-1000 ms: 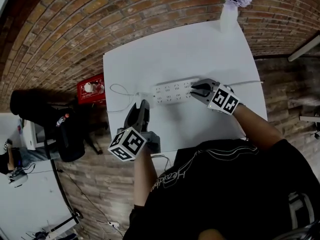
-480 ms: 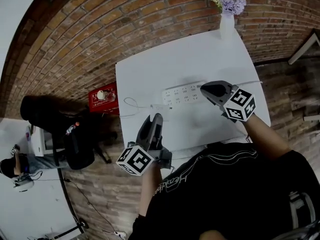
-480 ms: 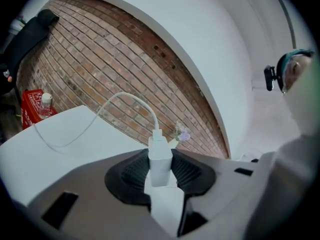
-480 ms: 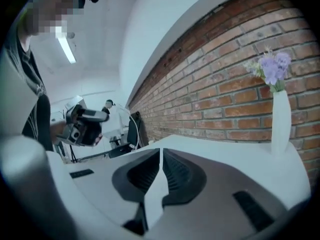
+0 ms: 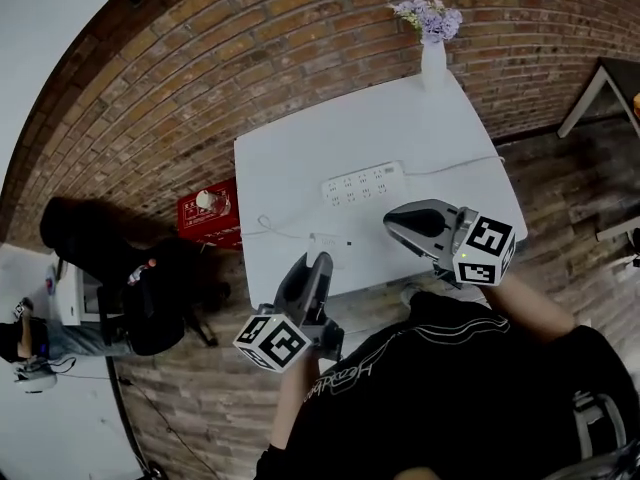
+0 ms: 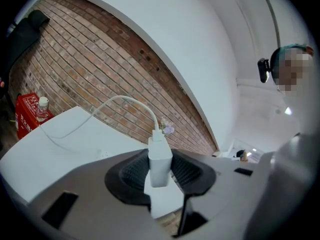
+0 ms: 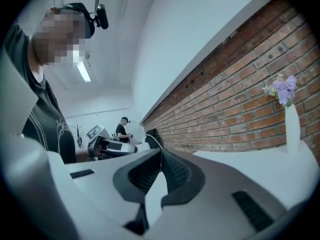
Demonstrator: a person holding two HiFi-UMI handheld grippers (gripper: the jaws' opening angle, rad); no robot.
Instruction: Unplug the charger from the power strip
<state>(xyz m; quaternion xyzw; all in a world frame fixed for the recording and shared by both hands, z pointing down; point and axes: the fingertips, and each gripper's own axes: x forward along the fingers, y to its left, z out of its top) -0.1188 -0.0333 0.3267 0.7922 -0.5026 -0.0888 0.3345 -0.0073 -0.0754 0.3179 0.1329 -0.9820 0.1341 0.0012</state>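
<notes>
The white power strip lies flat in the middle of the white table. My left gripper hovers near the table's front edge, apart from the strip. In the left gripper view my left gripper is shut on the white charger, and its white cable arcs up and away to the left. The cable trails over the table towards its left edge. My right gripper hangs in front of the strip, off it. In the right gripper view my right gripper has its pads together and holds nothing.
A white vase of purple flowers stands at the table's far edge by the brick wall. The strip's own cord runs off to the right. A red crate with a bottle and a black bag sit on the floor at the left.
Both grippers have risen and drawn back from the strip towards the person. The left one carried the charger with it; the right one left the strip's right end.
</notes>
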